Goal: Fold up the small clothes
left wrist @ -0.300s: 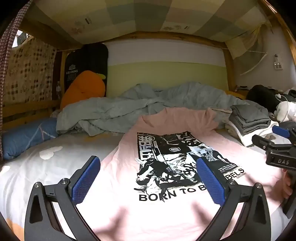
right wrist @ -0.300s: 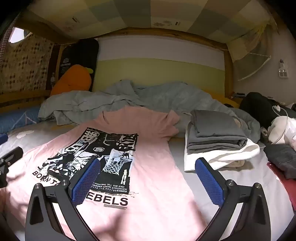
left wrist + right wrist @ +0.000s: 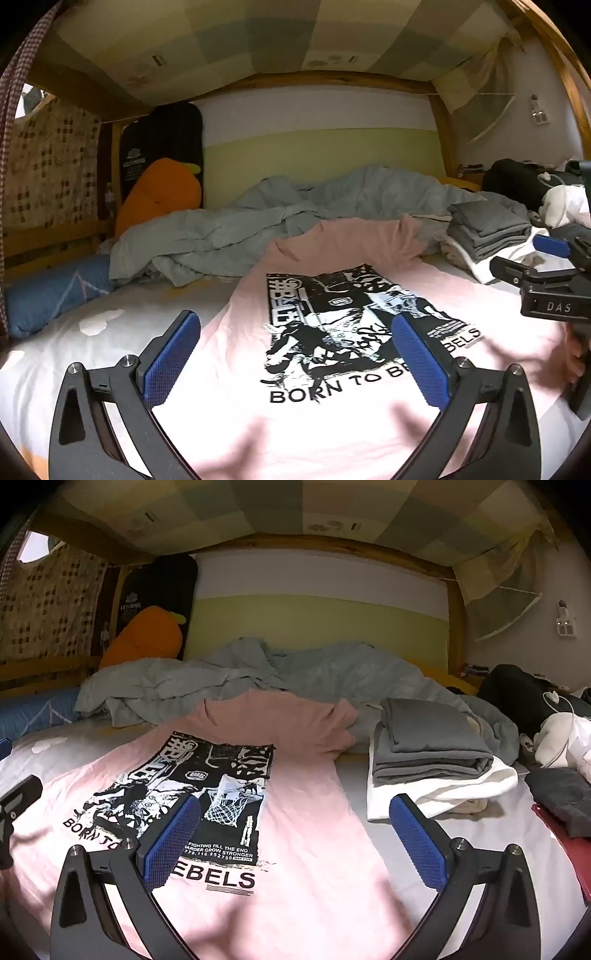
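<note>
Change against the frame a fraction of a second earlier: none of note. In both wrist views the pink T-shirt (image 3: 332, 413) lies as it did, the folded stack and the bedding are unmoved, and both grippers keep the same stance over the bed.

Left gripper (image 3: 295, 358): jaws spread to their widest, blue pads facing each other with nothing pinched between them. They hover above the shirt and no contact with the cloth can be seen. The black-and-white print with "BORN TO BE REBELS" runs between and just ahead of the jaws; the shirt's left edge falls near the left pad (image 3: 171, 360), with bare white sheet (image 3: 55, 354) beyond it.

Right gripper (image 3: 294, 840): jaws likewise spread full wide, empty. The left pad (image 3: 171, 840) stands over the print's right half; the shirt's right edge runs between the jaws, so the right pad stands over bare sheet. From the left wrist view this gripper shows at the right border beside the shirt, with a hand partly visible beneath it.

The shirt lies print up, spread flat, its far end resting up against the rumpled grey duvet (image 3: 229, 686) ahead of both jaws. A stack of folded grey and white clothes (image 3: 432, 753) sits ahead of the right gripper's right jaw, clear of the shirt. An orange carrot cushion (image 3: 159, 195) stands far ahead, left of the jaws.
</note>
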Demonstrator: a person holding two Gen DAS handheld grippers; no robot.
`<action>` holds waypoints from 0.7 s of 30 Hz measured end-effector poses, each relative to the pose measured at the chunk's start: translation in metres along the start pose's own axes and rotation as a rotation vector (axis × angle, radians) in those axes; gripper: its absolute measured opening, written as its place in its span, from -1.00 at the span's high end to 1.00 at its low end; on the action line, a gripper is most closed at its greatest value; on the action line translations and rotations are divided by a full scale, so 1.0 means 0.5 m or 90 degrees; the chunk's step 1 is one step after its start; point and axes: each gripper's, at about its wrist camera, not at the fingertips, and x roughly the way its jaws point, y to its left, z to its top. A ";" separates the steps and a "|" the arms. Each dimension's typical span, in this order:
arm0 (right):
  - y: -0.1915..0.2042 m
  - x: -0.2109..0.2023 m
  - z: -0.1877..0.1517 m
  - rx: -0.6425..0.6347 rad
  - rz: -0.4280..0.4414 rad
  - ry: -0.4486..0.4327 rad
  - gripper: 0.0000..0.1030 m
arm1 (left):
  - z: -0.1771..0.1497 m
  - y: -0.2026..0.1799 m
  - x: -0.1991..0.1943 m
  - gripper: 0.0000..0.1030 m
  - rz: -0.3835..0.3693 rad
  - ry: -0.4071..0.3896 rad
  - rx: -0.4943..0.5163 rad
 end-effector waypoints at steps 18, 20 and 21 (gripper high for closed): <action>-0.019 -0.047 -0.004 0.034 -0.033 -0.033 -0.99 | -0.012 0.009 0.020 -1.00 0.021 0.045 -0.021; -0.019 -0.047 -0.004 0.034 -0.033 -0.031 -0.99 | -0.011 0.010 0.014 -1.00 0.023 0.038 -0.025; -0.019 -0.047 -0.004 0.034 -0.034 -0.032 -0.99 | -0.011 0.010 0.013 -1.00 0.024 0.036 -0.025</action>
